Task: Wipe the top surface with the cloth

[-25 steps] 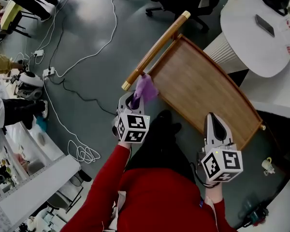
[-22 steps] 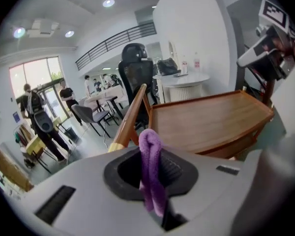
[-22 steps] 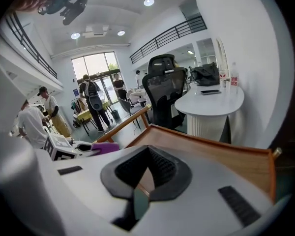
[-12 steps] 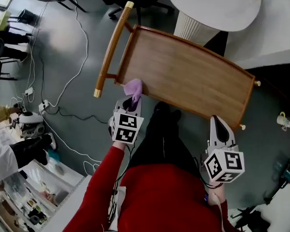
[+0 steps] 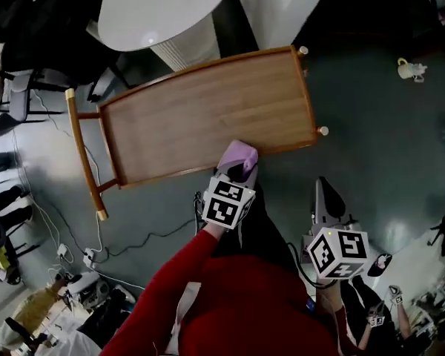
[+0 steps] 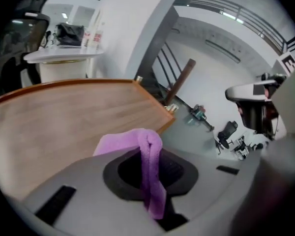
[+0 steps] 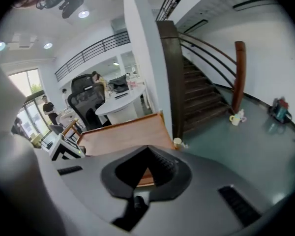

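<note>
The left gripper point(image 5: 242, 170) held a purple cloth point(image 5: 237, 154) at the near edge of a wooden surface point(image 5: 200, 113). The surface looked like the top of a cart, with a raised rim and a handle rail point(image 5: 82, 154) at one end. The left gripper view showed its jaws clenched on a fold of the cloth, and the loose end spilled forward onto the wood by the near right corner. The right gripper point(image 5: 322, 188) hung well apart from the surface, over the grey floor, its jaws closed on nothing. A white round table point(image 5: 163, 6) stood just beyond the far rim, and a small mug point(image 5: 409, 68) sat on the floor off to the right.

Wiping appeared to be at or near its start, with most of the wood untouched beyond the cloth. To do the step well, the free part of the cloth likely needed to be pressed flat on the wood, not dragged by its pinched ridge. Long overlapping strokes could then run from this corner toward the handle end. The raised rim could catch the jaws at each turn, so strokes would best stop just short of it. The cart might shift under pressure, and the idle right gripper could steady the near rim.
</note>
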A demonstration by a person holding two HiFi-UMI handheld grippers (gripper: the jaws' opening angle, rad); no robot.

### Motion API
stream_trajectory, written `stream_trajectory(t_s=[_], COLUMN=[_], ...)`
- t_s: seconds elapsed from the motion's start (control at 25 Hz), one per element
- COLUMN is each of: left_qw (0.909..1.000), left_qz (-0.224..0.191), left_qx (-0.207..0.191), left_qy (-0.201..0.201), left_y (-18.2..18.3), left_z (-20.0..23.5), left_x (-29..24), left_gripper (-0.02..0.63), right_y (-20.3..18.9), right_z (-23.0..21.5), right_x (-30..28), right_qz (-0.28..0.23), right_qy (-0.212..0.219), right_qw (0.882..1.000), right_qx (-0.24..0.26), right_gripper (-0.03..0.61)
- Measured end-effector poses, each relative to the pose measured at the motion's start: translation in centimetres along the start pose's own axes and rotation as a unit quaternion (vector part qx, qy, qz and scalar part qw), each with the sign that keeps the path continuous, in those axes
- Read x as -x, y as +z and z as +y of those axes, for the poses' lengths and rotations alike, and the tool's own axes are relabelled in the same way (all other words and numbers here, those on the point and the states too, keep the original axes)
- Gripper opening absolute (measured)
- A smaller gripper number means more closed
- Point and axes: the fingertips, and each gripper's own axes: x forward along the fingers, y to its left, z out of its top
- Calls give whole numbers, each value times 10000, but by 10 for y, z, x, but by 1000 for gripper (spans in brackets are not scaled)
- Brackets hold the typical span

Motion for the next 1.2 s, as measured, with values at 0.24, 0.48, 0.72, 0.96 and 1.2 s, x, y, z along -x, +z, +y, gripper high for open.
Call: stream_trajectory(t_s=[0.24,0.48,0.72,0.96,1.2], left_qw=[9940,9878,9813,9530,9600], left_qz=[217,213,324,863,1141], left_qx=[-441,-649,-463,-887,-979], left_qy=[-981,-1397,-1839,-2767,-2362], left_y=[42,67,79,99,98], left_z=[-73,-122,-136,-141,-104], left_x=[-68,-99,-78,-27,-74], left_gripper=[48,48,48,48,48], right_y=[-23,-30,-27,-13,7], right_z=[-60,-81,-83,-83,-80], right_x=[48,67,52,34,18], right_qz=[-241,-340,-327,-356,-329], right_qy=[-1029,-1354,-1210,-1198,-1149], right_qw=[9906,9825,9850,9853,9877], right_qx=[-872,-1229,-1185,-1167,-1010], right_gripper=[3,3,3,3,3])
